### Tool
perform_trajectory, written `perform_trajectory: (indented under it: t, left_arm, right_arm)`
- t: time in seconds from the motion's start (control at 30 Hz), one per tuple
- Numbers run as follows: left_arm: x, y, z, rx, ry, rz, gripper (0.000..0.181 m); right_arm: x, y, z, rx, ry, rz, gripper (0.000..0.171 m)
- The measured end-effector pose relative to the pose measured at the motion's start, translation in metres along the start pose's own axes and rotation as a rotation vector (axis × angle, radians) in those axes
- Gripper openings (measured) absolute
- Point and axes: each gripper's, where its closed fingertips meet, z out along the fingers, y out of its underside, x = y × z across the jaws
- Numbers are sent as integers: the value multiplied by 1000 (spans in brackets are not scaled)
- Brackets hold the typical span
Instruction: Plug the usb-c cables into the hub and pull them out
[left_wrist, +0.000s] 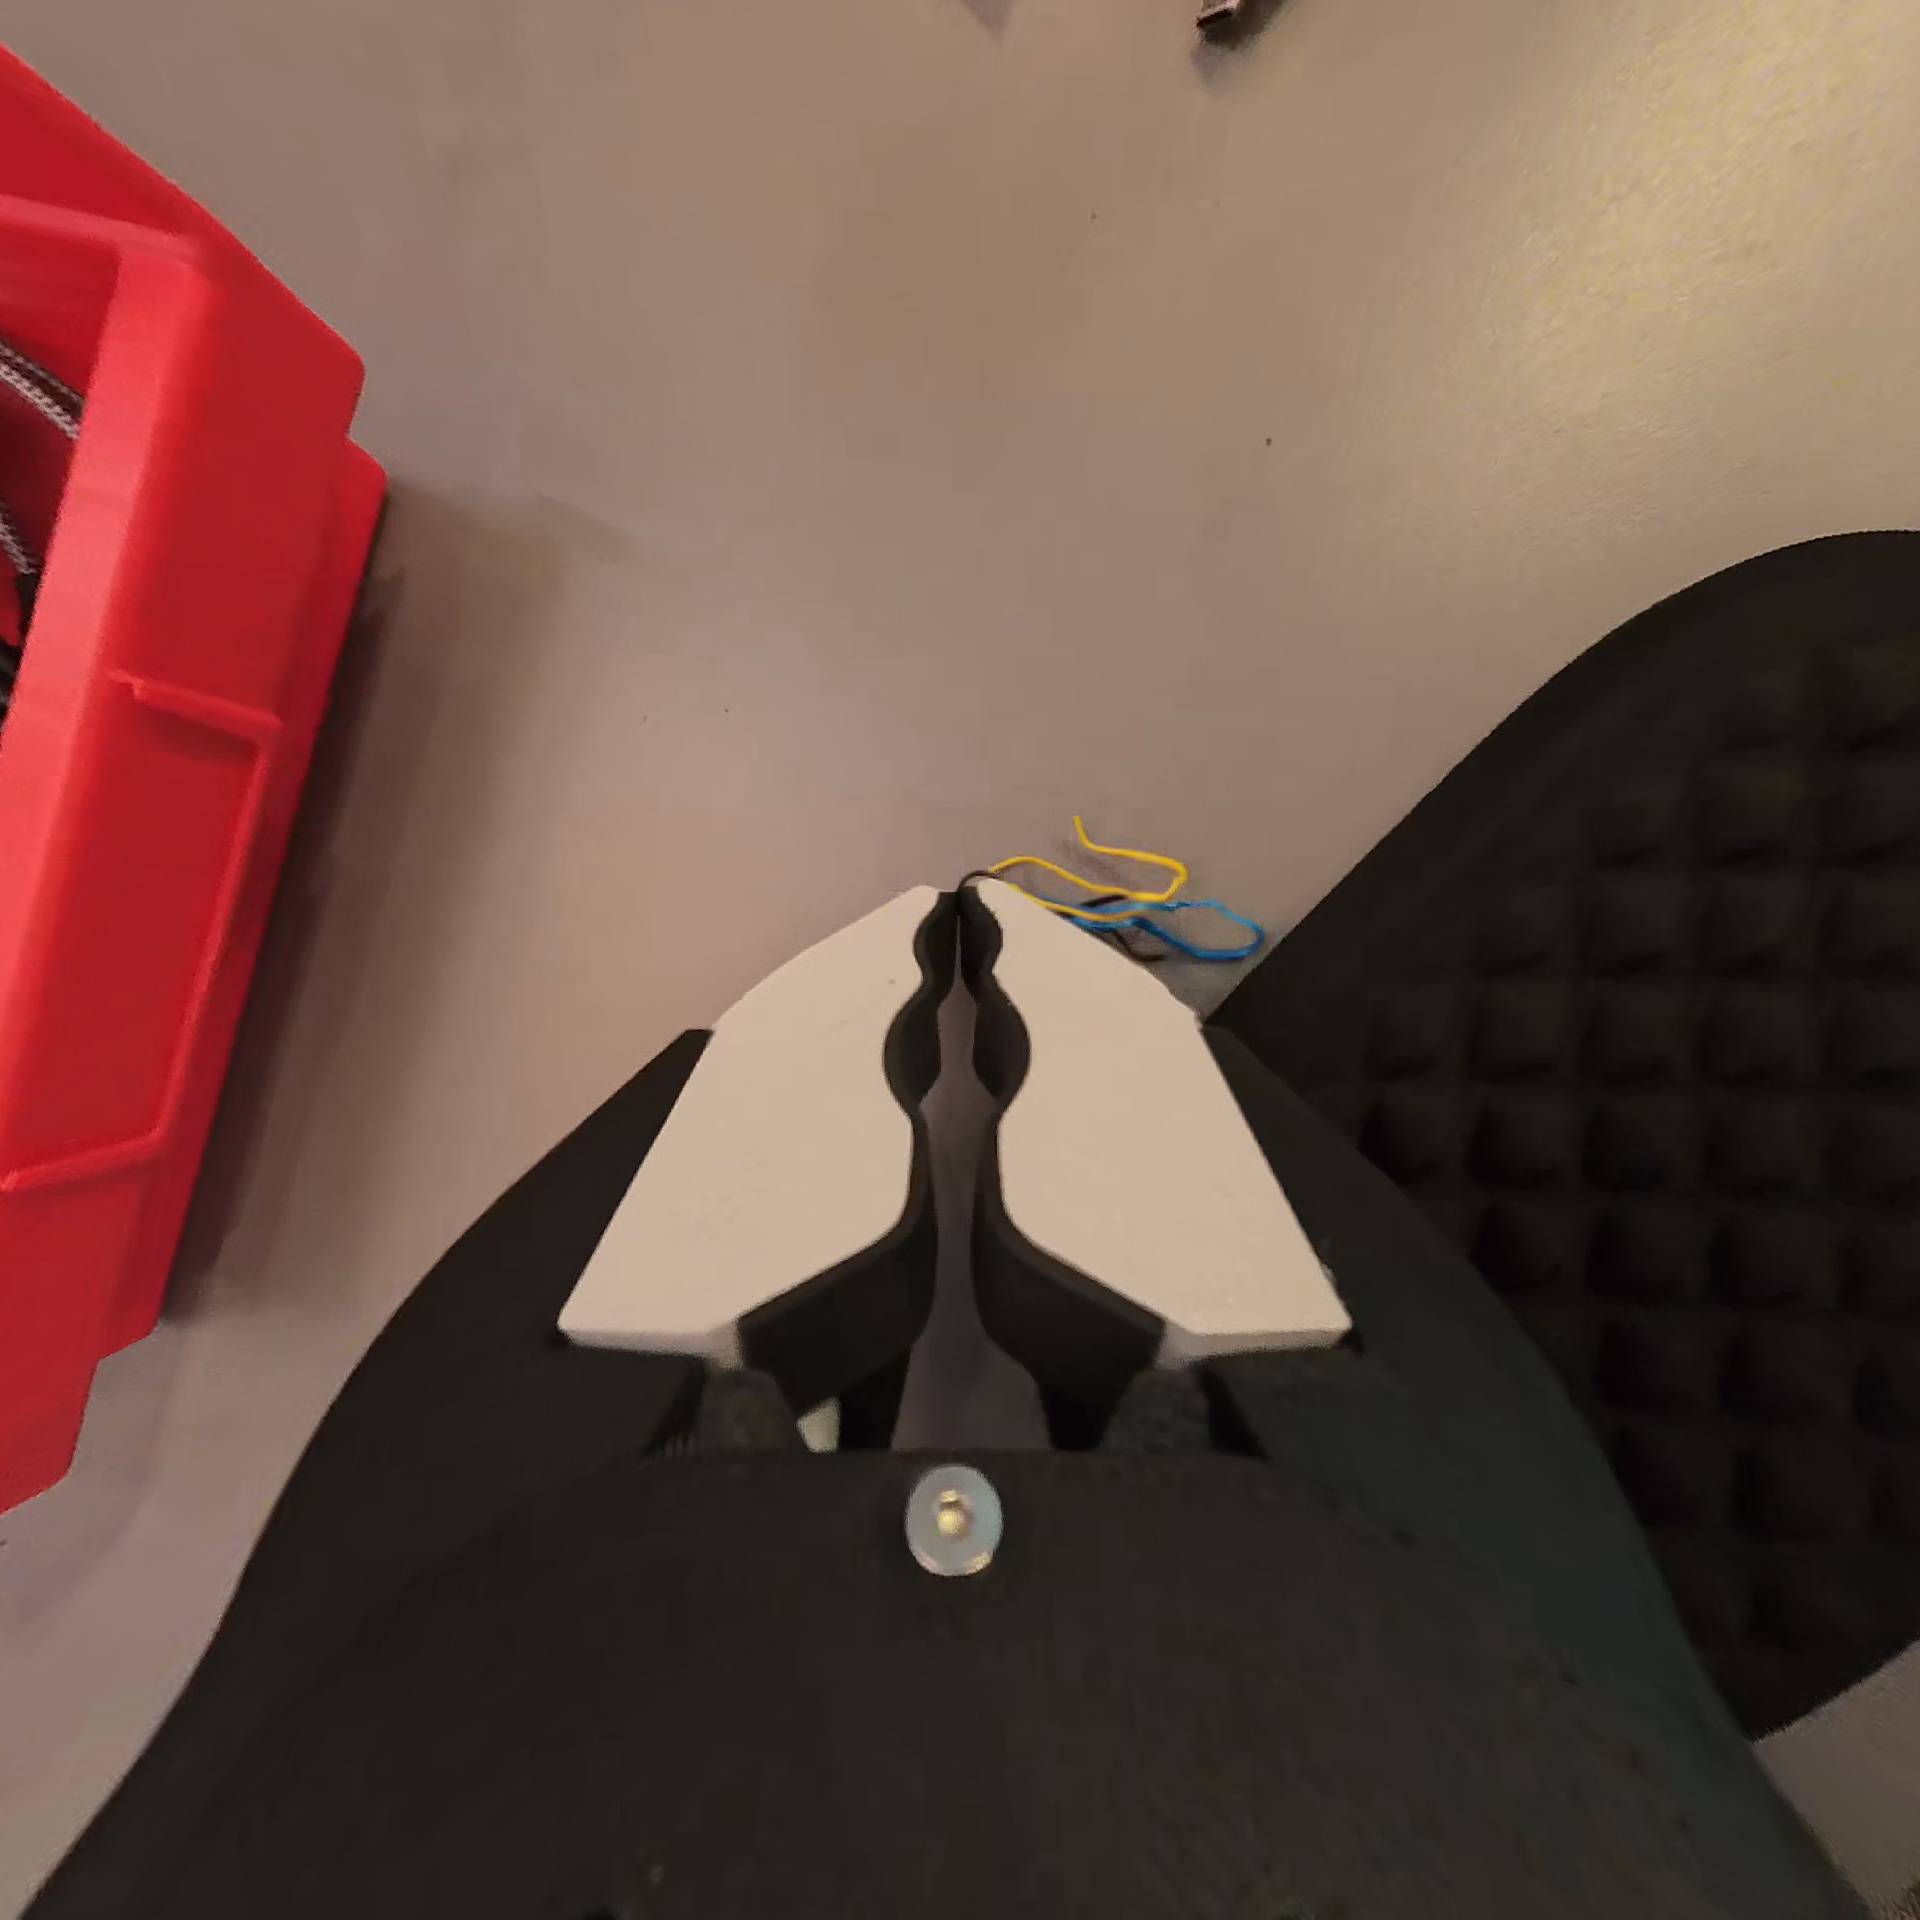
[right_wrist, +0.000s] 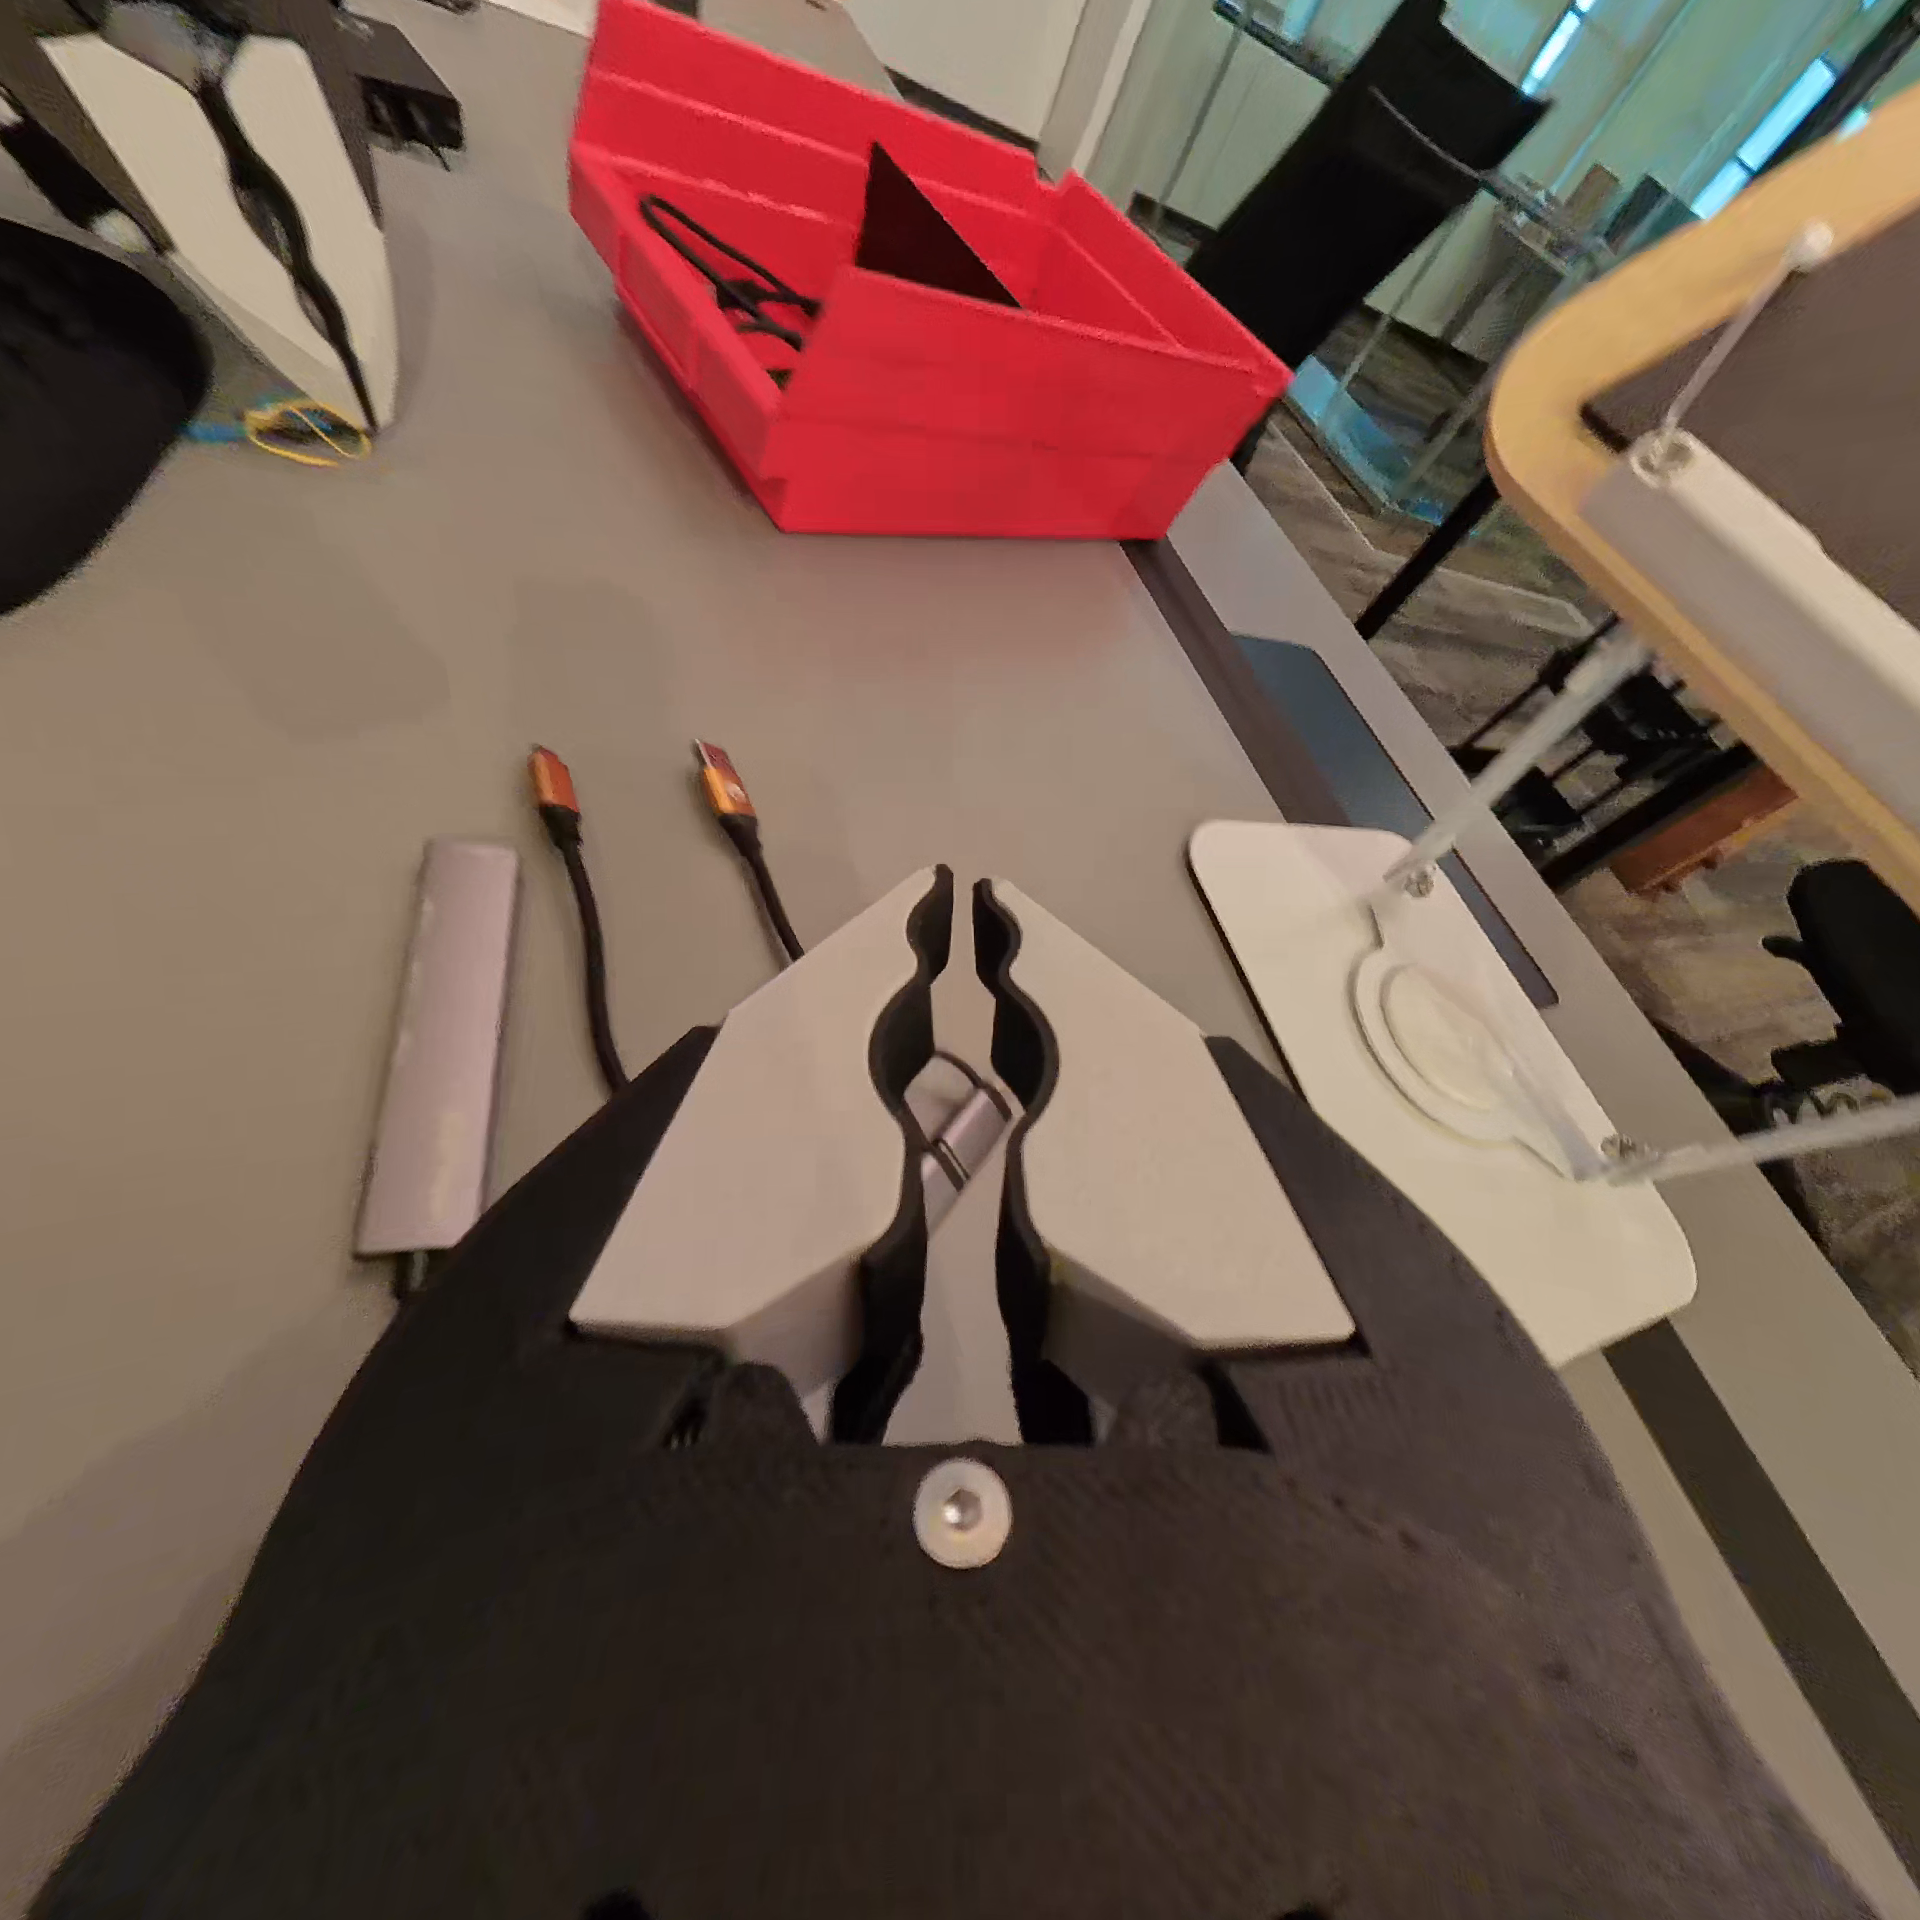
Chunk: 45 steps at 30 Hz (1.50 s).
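Your right hand-held gripper (right_wrist: 961, 896) is nearly closed over a grey connector (right_wrist: 961, 1127), hub (right_wrist: 442, 1039) and two orange-tipped cables (right_wrist: 566, 831) on the table (right_wrist: 831, 665) ahead-left, your left hand-held gripper (left_wrist: 958, 906) pinching thin wires (left_wrist: 1132, 899) beyond.

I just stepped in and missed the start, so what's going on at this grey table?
A person is working with two handheld claws. The left claw is shut on thin yellow and blue wires lying beside a black foam pad. The right claw hovers nearly closed over a grey metal connector, seemingly not gripping it. The slim grey metal hub and two orange-tipped black braided cables lie unplugged on the grey table, near a red plastic bin.
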Motion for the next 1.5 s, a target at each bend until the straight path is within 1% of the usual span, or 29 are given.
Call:
perform_trajectory:
  t: [0.1, 0.3, 0.37, 0.43, 0.57, 0.6, 0.7, 0.8, 0.9, 0.93, 1.0, 1.13, 1.2, 1.23, 1.3, 1.4, 1.47, 1.5]
  left_arm:
    - [-2, -4, -2, 30, -20, -3, 1]
    - [-5, -20, -8, 93, -66, -3, 0]
    - [-5, -24, -7, 95, -89, 2, 0]
    - [-3, -32, -6, 105, -102, -6, 0]
    - [-3, -51, -7, 163, -155, -13, 0]
    - [-4, -55, -8, 182, -177, -17, 0]
    - [-1, -62, -7, 214, -180, -24, 0]
    - [-2, -62, -8, 213, -212, -11, 0]
    - [-5, -66, -13, 251, -215, -34, 0]
    - [-6, -66, -14, 260, -215, -38, 0]
    - [-11, -65, -18, 263, -243, -34, 0]
    - [-16, -63, -25, 292, -234, -68, 0]
    - [-27, -63, -32, 331, -265, -121, 0]
    - [-31, -63, -36, 352, -251, -153, 0]
    - [-47, -59, -48, 382, -294, -191, 0]
    - [-59, -50, -57, 368, -322, -201, 0]
    - [-64, -47, -62, 366, -349, -186, 0]
    - [-67, -43, -63, 344, -374, -181, 0]
  right_arm:
    - [-20, -19, 8, 12, -52, -39, 0]
    - [-56, -44, 22, 18, -141, -89, 5]
    - [-67, -58, 24, 34, -170, -66, 7]
    - [-89, -77, 30, 61, -229, -32, 10]
    - [-134, -93, 62, -9, -284, 15, 17]
    - [-143, -95, 72, -28, -292, 45, 22]
    - [-160, -88, 105, -93, -292, 128, 27]
    - [-170, -82, 129, -137, -300, 207, 23]
    - [-176, -74, 147, -186, -301, 199, 18]
    - [-177, -74, 151, -183, -301, 188, 15]
    - [-179, -74, 155, -190, -299, 171, 0]
    - [-177, -75, 160, -184, -296, 183, 0]
    - [-178, -74, 162, -191, -316, 197, 0]
    - [-179, -72, 163, -196, -323, 199, 0]
    - [-181, -69, 166, -213, -323, 171, 0]
    - [-186, -72, 174, -219, -322, 120, 0]
    - [-190, -75, 181, -213, -338, 138, 0]
    - [-191, -74, 185, -231, -342, 137, 9]
